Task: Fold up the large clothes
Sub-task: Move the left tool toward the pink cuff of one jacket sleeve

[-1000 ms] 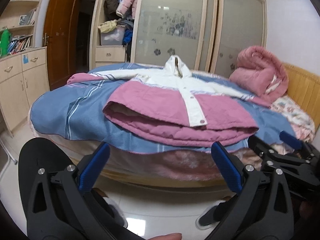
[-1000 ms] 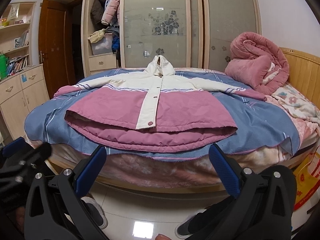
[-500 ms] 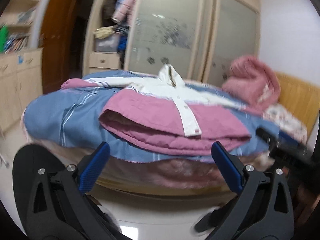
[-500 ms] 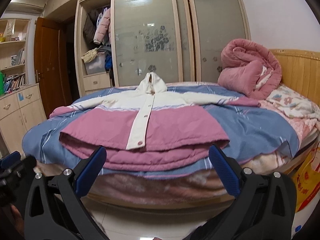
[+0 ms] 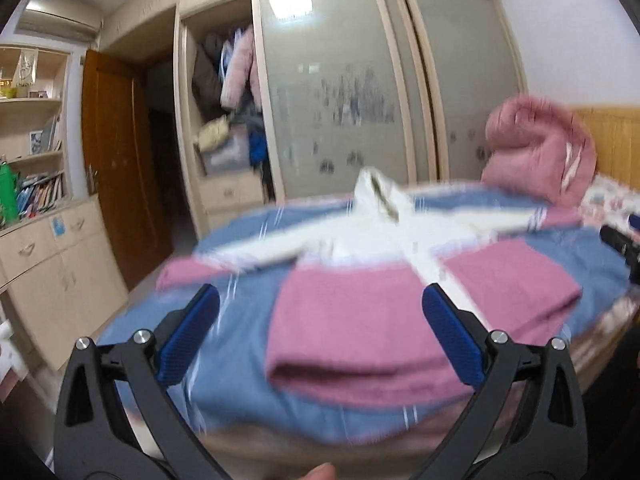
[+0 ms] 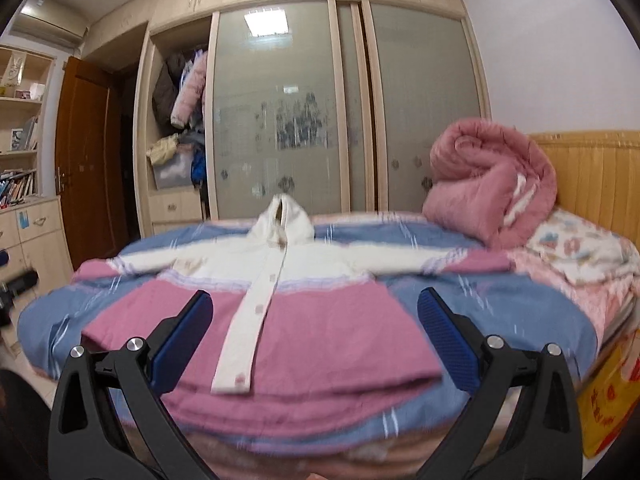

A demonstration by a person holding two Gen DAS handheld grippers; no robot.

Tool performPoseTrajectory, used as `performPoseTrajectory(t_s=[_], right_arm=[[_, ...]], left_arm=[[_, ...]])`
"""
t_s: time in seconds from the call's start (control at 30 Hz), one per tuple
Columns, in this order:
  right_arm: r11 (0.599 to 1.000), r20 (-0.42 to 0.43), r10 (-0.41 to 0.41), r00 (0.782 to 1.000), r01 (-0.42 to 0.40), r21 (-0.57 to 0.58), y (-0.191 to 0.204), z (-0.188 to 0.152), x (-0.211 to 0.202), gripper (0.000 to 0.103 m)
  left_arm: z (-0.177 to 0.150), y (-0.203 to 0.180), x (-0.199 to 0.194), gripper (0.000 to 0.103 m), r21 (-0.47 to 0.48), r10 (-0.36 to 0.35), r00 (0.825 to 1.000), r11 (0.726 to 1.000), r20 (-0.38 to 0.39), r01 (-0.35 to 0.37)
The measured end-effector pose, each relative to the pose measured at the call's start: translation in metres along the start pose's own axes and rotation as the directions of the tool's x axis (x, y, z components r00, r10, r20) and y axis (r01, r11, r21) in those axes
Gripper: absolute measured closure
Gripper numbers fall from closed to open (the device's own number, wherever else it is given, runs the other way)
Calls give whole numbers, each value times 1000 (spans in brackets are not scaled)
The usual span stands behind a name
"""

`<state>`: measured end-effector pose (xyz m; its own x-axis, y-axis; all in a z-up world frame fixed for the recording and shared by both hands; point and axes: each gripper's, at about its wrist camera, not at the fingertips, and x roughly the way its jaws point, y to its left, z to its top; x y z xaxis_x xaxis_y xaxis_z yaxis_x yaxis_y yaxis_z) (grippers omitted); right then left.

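While both views are motion-blurred, layout is readable. Going left to right in the right wrist view: bookshelf and drawer cabinet [image 6: 30,228] at the far left, then a brown wooden door [image 6: 86,160], then the open wardrobe bay [image 6: 180,128] with hanging coats and a storage box, then frosted sliding doors [image 6: 312,112] running behind the bed.

Jacket [image 6: 280,320] lies flat on the blue striped bedspread [image 6: 500,312], front up, hood toward the wardrobe, sleeves spread out to both sides. Upper part and placket are white, lower part and cuffs pink. Hem sits at the near edge of the bed, closest to the cameras.

Right of the jacket: a rolled pink quilt [image 6: 488,184] against the wooden headboard [image 6: 592,176], a floral pillow or sheet [image 6: 580,248] below it, and a yellow bag [image 6: 608,400] on the floor by the bed corner.

Left gripper [image 5: 320,336]: jaws wide apart, nothing between them, held off the near bed edge, aimed at the jacket's left half [image 5: 360,320]. Not touching fabric.

Right gripper [image 6: 314,340]: jaws wide apart too, empty, aimed at the jacket's lower centre. Not touching fabric.

Each gripper shows as a dark blur at the edge of the other's view.

Nothing lies on the jacket or between it and either gripper. Quilt sits near the right sleeve end; can't tell if they touch.
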<state>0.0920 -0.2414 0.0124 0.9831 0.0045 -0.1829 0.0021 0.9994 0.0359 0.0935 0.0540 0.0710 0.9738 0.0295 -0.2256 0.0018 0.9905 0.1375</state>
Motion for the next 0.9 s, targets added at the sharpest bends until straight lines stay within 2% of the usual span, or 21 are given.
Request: performPoseTrajectory(t_s=[0.07, 0.23, 0.37, 0.47, 0.53, 0.57, 0.63, 0.67, 0.73, 0.77, 0.83, 0.9], right_arm=[[1000, 40, 8, 999, -8, -5, 0, 14, 8, 1], [999, 118, 33, 992, -32, -11, 4, 63, 44, 1], [1000, 179, -2, 984, 7, -29, 7, 85, 72, 1], [999, 183, -46, 982, 47, -6, -2, 61, 93, 1], [997, 146, -68, 987, 63, 38, -13, 35, 109, 1], [996, 113, -69, 991, 62, 66, -18, 27, 117, 1], [993, 13, -30, 999, 28, 113, -19, 25, 141, 1], [993, -15, -9, 1000, 11, 117, -17, 27, 150, 1], [994, -34, 11, 999, -7, 110, -10, 26, 162, 1], [993, -53, 36, 998, -30, 118, -6, 26, 169, 1], [987, -76, 84, 994, -73, 143, 3, 26, 178, 1], [983, -70, 123, 990, -111, 147, 15, 30, 184, 1]], left_arm=[[23, 11, 18, 2, 8, 41, 999, 999, 26, -41], [74, 35, 73, 2, -60, -56, 994, 996, 91, 62], [89, 24, 122, 2, -71, -112, 988, 990, 107, 120], [73, 14, 165, 2, -133, -159, 986, 977, 58, 165], [50, 6, 177, 2, -121, -146, 989, 982, 25, 148], [34, -1, 180, 2, -78, -118, 993, 990, 22, 119], [17, -11, 183, 2, -1, -85, 996, 996, 2, 85], [14, -17, 187, 2, 29, -71, 997, 997, -30, 71], [10, -19, 190, 2, 30, -86, 994, 996, -62, 88], [7, -17, 188, 2, 31, -90, 995, 995, -46, 91], [-1, -5, 185, 2, 45, -37, 999, 998, 1, 37], [-7, 10, 189, 2, 19, -36, 999, 999, 4, 36]])
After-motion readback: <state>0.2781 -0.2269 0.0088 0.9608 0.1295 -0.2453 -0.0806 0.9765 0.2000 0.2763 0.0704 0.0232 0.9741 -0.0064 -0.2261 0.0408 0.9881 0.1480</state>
